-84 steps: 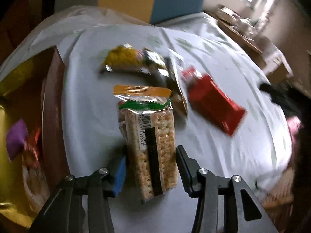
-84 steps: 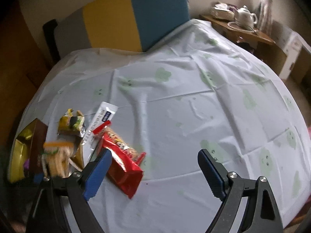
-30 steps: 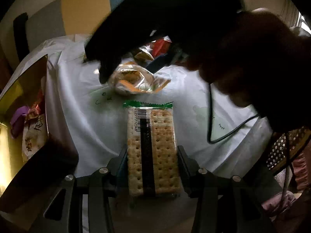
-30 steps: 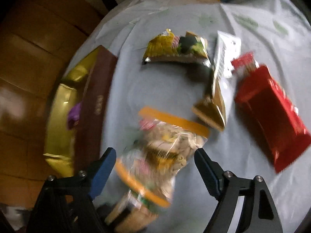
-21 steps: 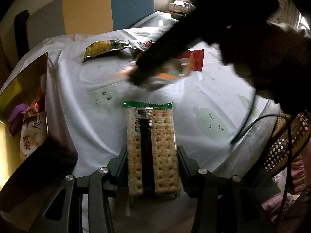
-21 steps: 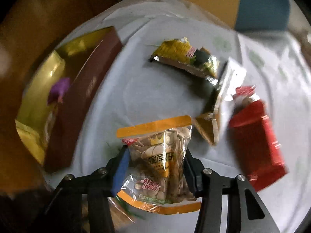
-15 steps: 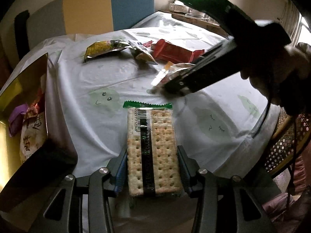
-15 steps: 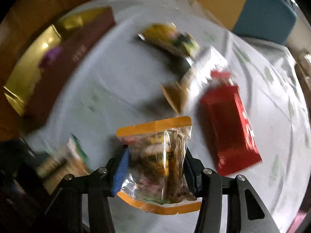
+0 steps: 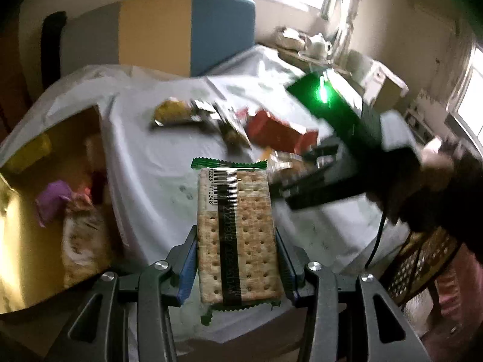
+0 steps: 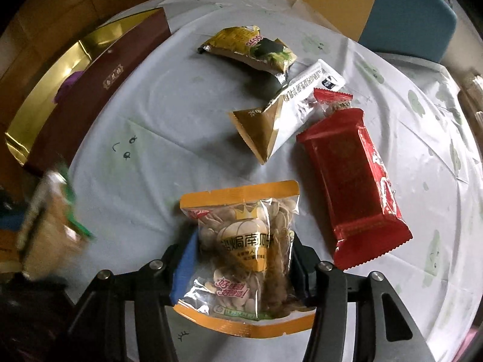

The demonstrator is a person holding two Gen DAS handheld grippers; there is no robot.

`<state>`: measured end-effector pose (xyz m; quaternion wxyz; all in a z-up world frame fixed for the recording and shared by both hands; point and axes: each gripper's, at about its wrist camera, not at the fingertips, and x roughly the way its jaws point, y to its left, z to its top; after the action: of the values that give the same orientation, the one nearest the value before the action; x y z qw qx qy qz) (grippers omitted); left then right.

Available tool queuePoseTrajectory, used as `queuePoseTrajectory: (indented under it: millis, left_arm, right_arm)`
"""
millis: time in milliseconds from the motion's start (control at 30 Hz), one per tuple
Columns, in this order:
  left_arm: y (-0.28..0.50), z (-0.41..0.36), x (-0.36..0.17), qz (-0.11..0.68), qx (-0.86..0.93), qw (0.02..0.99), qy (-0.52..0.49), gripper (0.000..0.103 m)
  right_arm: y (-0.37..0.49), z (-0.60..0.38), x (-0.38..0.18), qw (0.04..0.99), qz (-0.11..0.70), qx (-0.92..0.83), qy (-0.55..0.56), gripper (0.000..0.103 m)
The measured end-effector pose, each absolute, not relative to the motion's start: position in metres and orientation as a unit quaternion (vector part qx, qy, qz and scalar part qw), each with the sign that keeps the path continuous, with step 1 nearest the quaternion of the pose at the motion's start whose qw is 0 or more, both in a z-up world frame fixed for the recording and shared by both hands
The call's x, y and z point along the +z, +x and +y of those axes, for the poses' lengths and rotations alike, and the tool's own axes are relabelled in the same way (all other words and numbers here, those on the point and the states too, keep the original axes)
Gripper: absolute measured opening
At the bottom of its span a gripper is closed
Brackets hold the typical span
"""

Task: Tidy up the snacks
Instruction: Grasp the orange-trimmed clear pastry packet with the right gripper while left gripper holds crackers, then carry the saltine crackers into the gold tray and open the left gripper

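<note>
A clear cracker pack (image 9: 237,235) with green ends is clamped upright in my left gripper (image 9: 237,258), which is shut on it above the table's near edge. My right gripper (image 10: 241,264) grips an orange-edged bag of pumpkin seeds (image 10: 244,253); its pads press the bag's sides while the jaws are opening slightly. In the left wrist view the right gripper (image 9: 302,187) shows dark and blurred to the right of the crackers. The cracker pack (image 10: 48,220) appears blurred at the left of the right wrist view.
An open gold-lined brown box (image 10: 99,75) with a few snacks inside stands at the table's left. On the pale tablecloth (image 10: 166,114) lie a yellow-green packet (image 10: 250,48), a white-and-gold sachet (image 10: 286,114) and a red pack (image 10: 350,175). A person's hand (image 9: 434,163) holds the right gripper.
My right gripper closed on the seed bag and swung right, away from the box. My left gripper rose a little with the cracker pack.
</note>
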<state>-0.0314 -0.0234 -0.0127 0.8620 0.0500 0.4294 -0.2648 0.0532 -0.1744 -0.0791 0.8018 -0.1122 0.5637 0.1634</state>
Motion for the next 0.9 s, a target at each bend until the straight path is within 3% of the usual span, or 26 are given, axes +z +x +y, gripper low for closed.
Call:
queuePoseTrajectory:
  millis: [400,700,900]
  left_arm:
    - [-0.015,0.025,0.026,0.406,-0.175,0.897,0.009,0.048]
    - [0.001,0.073,0.02,0.412,-0.103,0.905,-0.026,0.048]
    - [0.017,0.128,0.01,0.439,-0.053,0.889,-0.115,0.047]
  right_arm:
    - [0.05,-0.169,-0.079,0.806,0.556,0.16,-0.128,0.057]
    - [0.045,-0.162,-0.08,0.809,0.543,0.16,-0.156,0.057]
    - [0.042,-0.16,-0.079,0.811,0.538,0.16,-0.164,0.057]
